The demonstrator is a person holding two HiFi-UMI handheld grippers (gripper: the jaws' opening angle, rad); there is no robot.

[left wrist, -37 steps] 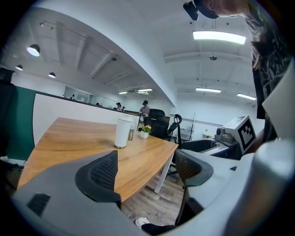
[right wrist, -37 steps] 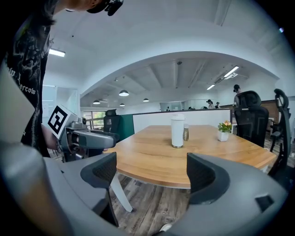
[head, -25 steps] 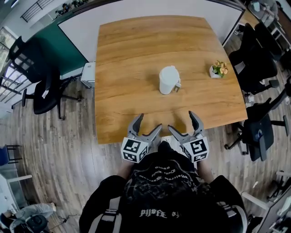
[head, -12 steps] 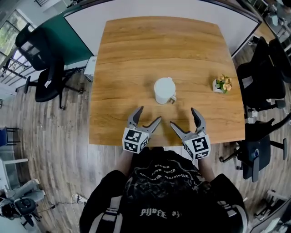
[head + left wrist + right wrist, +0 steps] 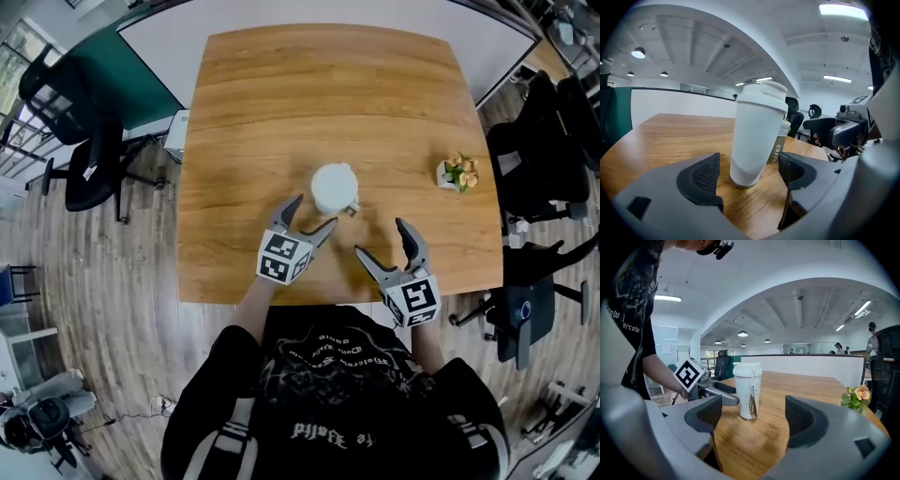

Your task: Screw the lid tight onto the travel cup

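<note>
A white travel cup [image 5: 335, 187] with its white lid [image 5: 762, 92] on top stands upright in the middle of the wooden table [image 5: 262, 112]. A paper tag hangs down its side. My left gripper [image 5: 312, 214] is open just short of the cup's left side; in the left gripper view the cup [image 5: 754, 136] stands right ahead of the pads [image 5: 704, 174], untouched. My right gripper [image 5: 382, 239] hovers nearer the table's front edge, farther from the cup [image 5: 748, 390]. Its jaws stand wide and are closing, with nothing between them.
A small pot of flowers [image 5: 457, 172] stands at the table's right side, also in the right gripper view as the flower pot [image 5: 855, 397]. Black office chairs stand on the floor at the left [image 5: 89, 178] and right [image 5: 534, 141]. The person's body is at the table's front edge.
My left gripper has moved forward across the table up to the cup. The right gripper has advanced only a little. The cup has not moved.
</note>
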